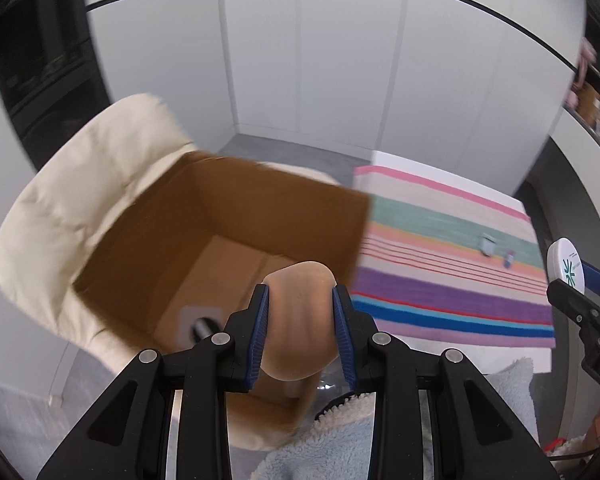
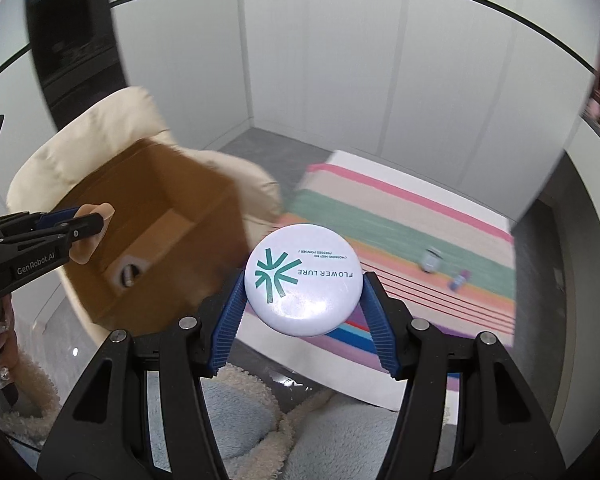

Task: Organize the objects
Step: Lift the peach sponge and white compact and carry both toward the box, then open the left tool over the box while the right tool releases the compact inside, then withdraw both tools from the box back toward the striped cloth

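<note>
Around you: white panelled walls (image 1: 340,60), grey floor (image 1: 284,148), a cream cushioned chair (image 1: 80,184), a dark cabinet (image 1: 44,60) at left, a striped cloth (image 2: 400,220) on a white table (image 2: 364,162).

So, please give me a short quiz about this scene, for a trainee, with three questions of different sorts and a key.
1. True or false: the left tool holds the beige sponge over the open cardboard box.
2. What does the right tool grip? A) a bottle B) a white round compact C) a towel
3. Fill in: two small items lie on the ____ cloth.

Key: 1 true; 2 B; 3 striped.
</note>
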`<action>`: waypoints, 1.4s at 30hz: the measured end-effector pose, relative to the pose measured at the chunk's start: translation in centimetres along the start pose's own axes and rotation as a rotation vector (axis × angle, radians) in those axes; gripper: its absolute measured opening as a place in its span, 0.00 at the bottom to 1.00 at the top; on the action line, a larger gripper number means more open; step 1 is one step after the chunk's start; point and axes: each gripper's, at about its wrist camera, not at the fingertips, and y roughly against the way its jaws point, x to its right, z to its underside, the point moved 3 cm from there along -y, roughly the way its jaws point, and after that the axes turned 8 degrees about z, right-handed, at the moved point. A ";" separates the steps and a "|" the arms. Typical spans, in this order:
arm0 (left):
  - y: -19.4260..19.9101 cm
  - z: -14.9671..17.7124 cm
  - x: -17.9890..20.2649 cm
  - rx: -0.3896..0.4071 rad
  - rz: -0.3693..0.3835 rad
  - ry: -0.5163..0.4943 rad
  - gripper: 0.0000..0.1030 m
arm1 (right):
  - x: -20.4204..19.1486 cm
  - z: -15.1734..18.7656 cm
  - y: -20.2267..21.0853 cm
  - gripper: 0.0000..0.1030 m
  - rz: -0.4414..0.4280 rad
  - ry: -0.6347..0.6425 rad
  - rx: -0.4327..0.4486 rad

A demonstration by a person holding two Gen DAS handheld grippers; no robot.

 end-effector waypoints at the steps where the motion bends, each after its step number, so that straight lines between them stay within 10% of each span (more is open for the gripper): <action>1: 0.1 0.2 -0.9 -0.003 -0.007 0.016 0.31 | -0.8 -0.2 -0.1 0.58 -0.010 0.012 0.000; 14: 0.3 1.7 -10.4 -0.016 -0.123 0.149 0.31 | -13.4 -1.5 -3.7 0.58 -0.167 0.205 -0.044; 32: -6.3 -1.3 -14.3 -0.062 -0.166 0.172 0.32 | -19.7 -3.9 -11.2 0.59 -0.227 0.279 -0.104; 36: -6.7 -1.4 -14.8 -0.058 -0.170 0.187 0.74 | -20.0 -4.1 -11.5 1.00 -0.204 0.288 -0.071; 42: -6.5 -1.4 -15.0 -0.064 -0.156 0.214 0.84 | -20.2 -4.4 -11.3 1.00 -0.187 0.300 -0.032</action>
